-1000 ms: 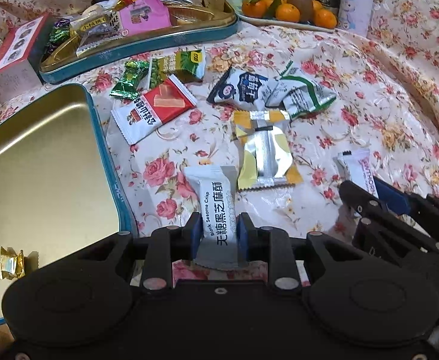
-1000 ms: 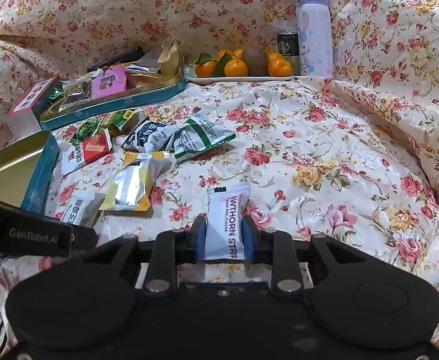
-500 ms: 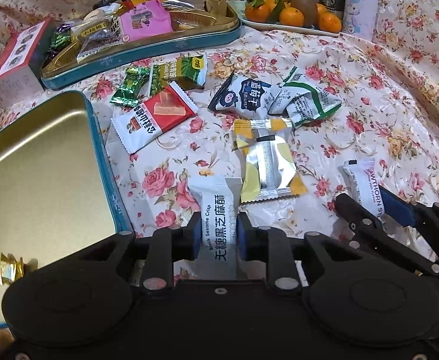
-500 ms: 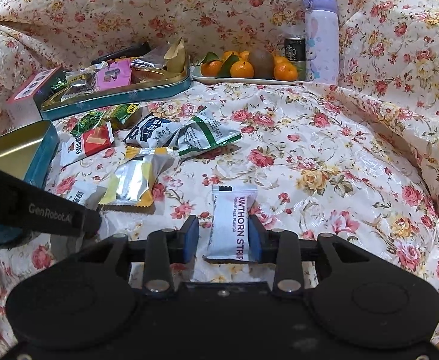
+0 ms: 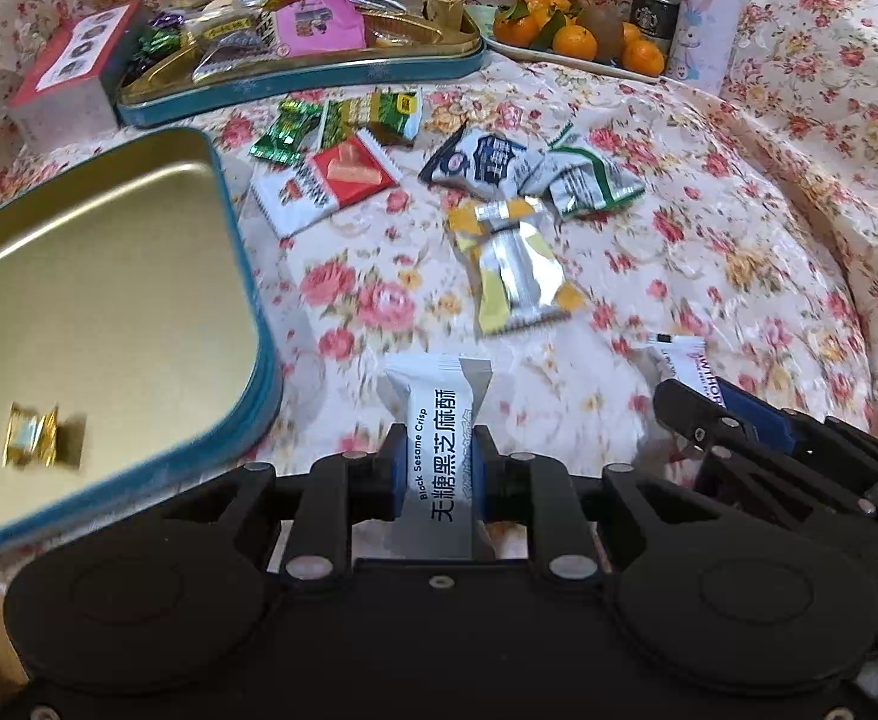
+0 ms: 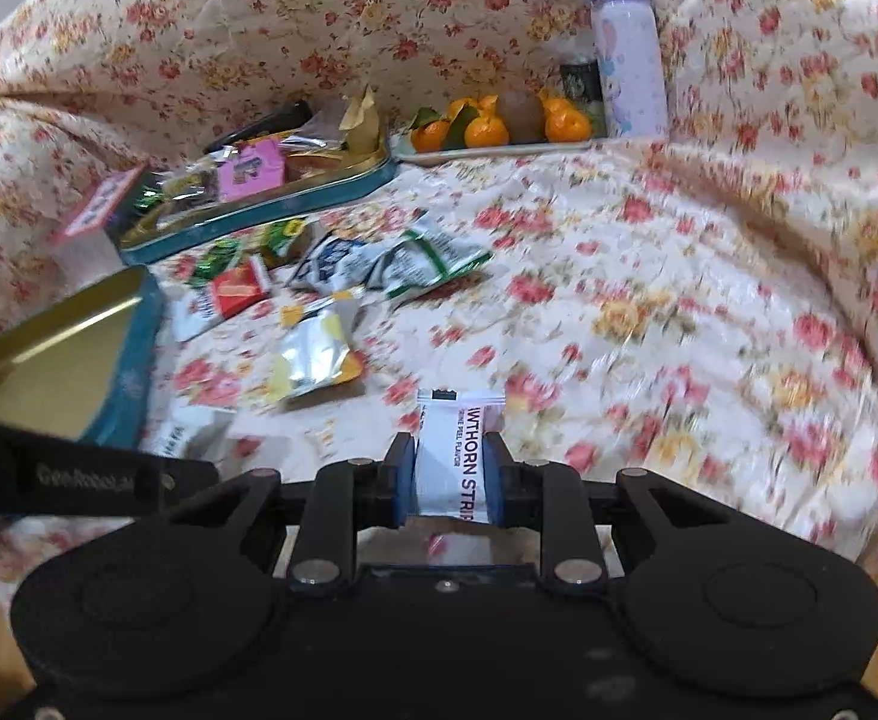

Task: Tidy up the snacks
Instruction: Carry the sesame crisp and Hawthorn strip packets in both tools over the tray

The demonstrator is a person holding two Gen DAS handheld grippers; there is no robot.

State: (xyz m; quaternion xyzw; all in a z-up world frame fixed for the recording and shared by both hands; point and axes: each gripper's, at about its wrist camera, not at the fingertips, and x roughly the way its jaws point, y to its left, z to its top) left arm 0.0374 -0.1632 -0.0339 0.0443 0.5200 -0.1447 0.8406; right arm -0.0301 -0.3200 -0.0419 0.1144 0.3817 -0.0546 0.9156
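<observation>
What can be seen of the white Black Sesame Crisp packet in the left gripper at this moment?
The Black Sesame Crisp packet is a small white pillow-style wrapper, glossy like plastic film, with black Chinese characters and the English name printed lengthwise, and a grey band beside its crimped far end. It is sealed and stands lengthwise between the blue pads of the left gripper, which press its middle from both sides. Its far end juts out over the floral cloth, right of the open blue tin. Whether it touches the cloth cannot be told.
</observation>
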